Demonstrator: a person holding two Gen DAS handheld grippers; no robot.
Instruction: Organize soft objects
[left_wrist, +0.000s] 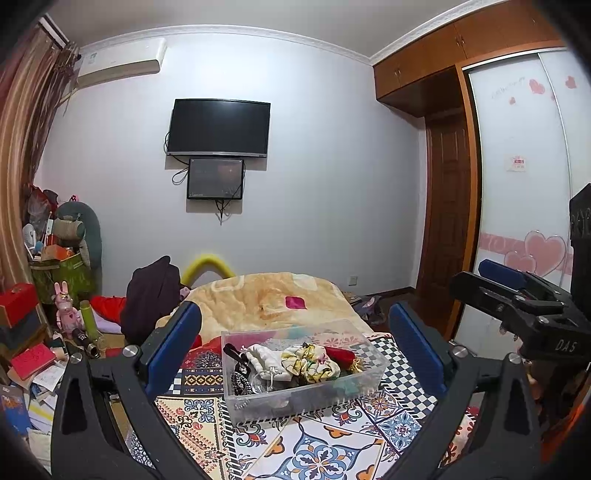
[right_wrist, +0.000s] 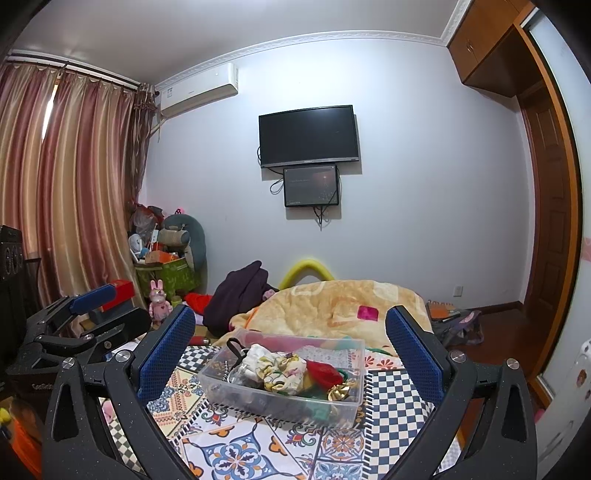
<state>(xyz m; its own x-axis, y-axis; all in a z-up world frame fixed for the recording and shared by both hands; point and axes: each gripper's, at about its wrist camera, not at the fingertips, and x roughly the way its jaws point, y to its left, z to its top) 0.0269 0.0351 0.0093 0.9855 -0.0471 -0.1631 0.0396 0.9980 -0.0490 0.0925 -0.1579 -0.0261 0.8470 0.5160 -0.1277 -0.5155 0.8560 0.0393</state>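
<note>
clear bin (left_wrist: 373, 363) of soft pieces on patterned bed cover, ahead of both tools | left tool (left_wrist: 295, 347) spread wide, holding nothing | right tool (right_wrist: 291, 345) spread wide, holding nothing, short of bin

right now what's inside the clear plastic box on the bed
The clear box holds a white drawstring pouch, a floral scrunchie, a red cloth piece and a black strap. Green fabric shows low through the wall; whatever lies under the pile is covered.
</note>
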